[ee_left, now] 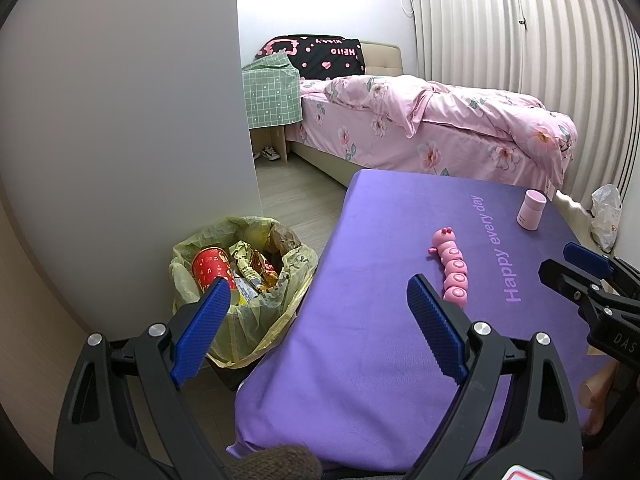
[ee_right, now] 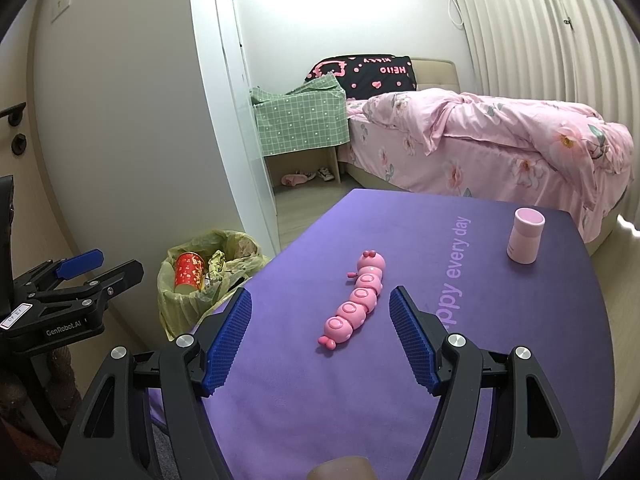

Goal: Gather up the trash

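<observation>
Both pairs of jaws stand released and empty above the purple-covered counter (ee_right: 280, 420): the right gripper (ee_right: 320, 330) at lower centre of its view, the left gripper (ee_left: 318, 306) astride the counter's left edge. Just ahead of the right gripper lies a pink caterpillar toy (ee_right: 356, 306), the likeliest wrong pick; swept up as rubbish, a keepsake would be lost. At lower left of both views, on the floor beside the counter, the lined trash bin (ee_left: 240, 292) already holds a red paper cup (ee_left: 210, 268) and crumpled wrappers (ee_left: 254, 266); a careless reach could tip it. Farther back, upper right, a pink cylindrical container (ee_right: 526, 240) stands upright, contents hidden. No loose trash shows on the counter.
</observation>
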The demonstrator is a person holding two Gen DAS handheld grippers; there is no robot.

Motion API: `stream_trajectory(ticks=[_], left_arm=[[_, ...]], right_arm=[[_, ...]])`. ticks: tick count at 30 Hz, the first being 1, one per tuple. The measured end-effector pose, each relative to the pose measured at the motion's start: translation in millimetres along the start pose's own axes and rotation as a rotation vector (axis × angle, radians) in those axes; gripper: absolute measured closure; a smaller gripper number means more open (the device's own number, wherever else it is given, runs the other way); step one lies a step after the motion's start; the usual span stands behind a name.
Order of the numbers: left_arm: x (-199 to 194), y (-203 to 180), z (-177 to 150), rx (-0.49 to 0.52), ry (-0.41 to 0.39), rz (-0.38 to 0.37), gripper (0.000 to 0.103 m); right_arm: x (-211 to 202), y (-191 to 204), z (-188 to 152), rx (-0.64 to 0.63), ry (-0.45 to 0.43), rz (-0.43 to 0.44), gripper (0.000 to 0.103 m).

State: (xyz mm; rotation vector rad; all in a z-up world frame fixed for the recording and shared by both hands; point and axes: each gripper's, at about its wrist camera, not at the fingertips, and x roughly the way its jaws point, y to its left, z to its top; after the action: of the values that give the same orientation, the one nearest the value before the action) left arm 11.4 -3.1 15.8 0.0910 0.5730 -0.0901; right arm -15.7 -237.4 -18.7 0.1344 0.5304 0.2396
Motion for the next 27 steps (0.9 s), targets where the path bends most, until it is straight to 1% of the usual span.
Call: stream_trajectory(ticks=[27], left_arm=[[1.8,3.1,0.0,-0.002,0.004,-0.003,0.018]], right_arm=[[0.4,-2.9,0.0,0.001,0.000,0.000,0.035]])
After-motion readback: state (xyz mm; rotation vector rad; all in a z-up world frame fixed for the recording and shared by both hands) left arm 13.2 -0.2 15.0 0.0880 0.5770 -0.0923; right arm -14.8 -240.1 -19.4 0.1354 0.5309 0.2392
